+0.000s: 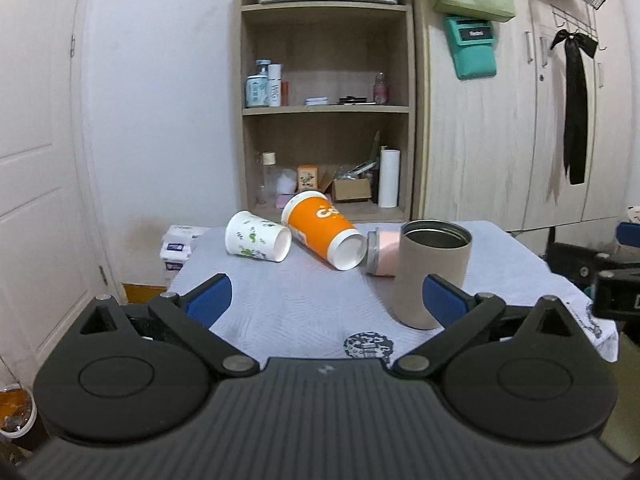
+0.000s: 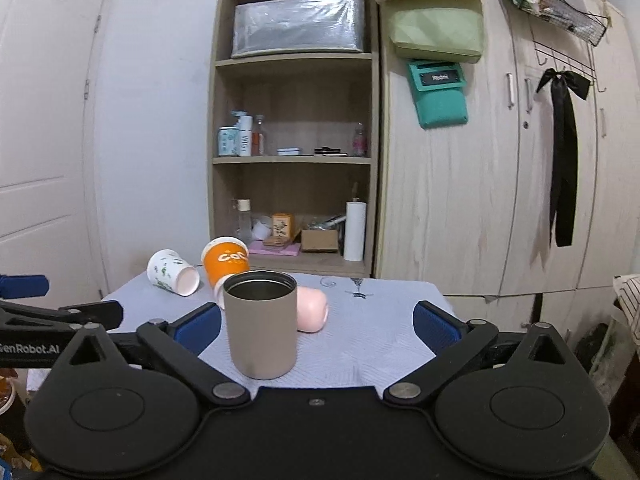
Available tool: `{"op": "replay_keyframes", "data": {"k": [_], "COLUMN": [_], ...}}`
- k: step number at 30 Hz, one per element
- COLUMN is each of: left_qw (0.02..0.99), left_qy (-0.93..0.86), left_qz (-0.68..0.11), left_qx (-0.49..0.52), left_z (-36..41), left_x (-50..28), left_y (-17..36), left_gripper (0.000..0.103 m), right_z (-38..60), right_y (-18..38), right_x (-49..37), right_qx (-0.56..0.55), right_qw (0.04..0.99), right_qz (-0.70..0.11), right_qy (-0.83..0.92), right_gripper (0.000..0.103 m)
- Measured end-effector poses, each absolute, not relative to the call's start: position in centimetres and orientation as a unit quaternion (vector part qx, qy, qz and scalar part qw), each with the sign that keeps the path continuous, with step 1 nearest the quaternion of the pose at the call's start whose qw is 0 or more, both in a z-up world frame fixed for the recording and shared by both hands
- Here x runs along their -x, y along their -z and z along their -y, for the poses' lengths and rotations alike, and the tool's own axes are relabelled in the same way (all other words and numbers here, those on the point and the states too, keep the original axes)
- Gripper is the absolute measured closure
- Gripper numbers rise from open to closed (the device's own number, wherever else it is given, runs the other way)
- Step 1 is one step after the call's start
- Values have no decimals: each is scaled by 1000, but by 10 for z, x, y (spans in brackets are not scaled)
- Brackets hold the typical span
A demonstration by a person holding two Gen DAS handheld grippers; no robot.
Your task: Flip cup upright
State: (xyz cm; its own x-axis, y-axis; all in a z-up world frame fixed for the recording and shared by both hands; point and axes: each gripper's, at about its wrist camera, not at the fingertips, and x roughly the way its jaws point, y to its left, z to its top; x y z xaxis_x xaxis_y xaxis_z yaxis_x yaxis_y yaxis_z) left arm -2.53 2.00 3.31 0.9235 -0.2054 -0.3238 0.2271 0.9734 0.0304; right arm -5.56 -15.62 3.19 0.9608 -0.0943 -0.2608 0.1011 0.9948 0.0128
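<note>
Upright, taupe cup (image 2: 261, 326) beside left fingers (image 2: 198, 328), untouched

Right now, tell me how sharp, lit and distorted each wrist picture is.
Left wrist view: fisheye bends the door and wardrobe edges; even indoor light, soft shadows; the beige tumbler and orange cup are sharp. Right wrist view: same bowing, dark corners at the top; the tumbler is crisp, and the wrapped box on the shelf shows some glare.
</note>
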Motion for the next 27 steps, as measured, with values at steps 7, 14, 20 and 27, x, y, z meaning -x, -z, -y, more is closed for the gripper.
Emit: {"op": "replay_keyframes", "data": {"k": [7, 14, 20, 27], "left_qw": [981, 977, 976, 974], "left_qy": [72, 61, 51, 47], "left_qz": [-174, -191, -197, -201], "left_qx": [-56, -67, -81, -89], "left_z": [-14, -12, -9, -7], "left_x": [23, 20, 16, 15], "left_y": [-29, -25, -23, -21], "left_gripper": [0, 0, 0, 0], "right_z": [160, 161, 162, 162], "right_y": [-29, -27, -25, -24], "right_x": [53, 51, 49, 48], "right_qx": [-19, -18, -20, -19], "right_qw": [988, 986, 984, 983], "right_qz": [-139, -147, -155, -157], "right_qy": [65, 79, 88, 90], "right_gripper": [0, 0, 0, 0]}}
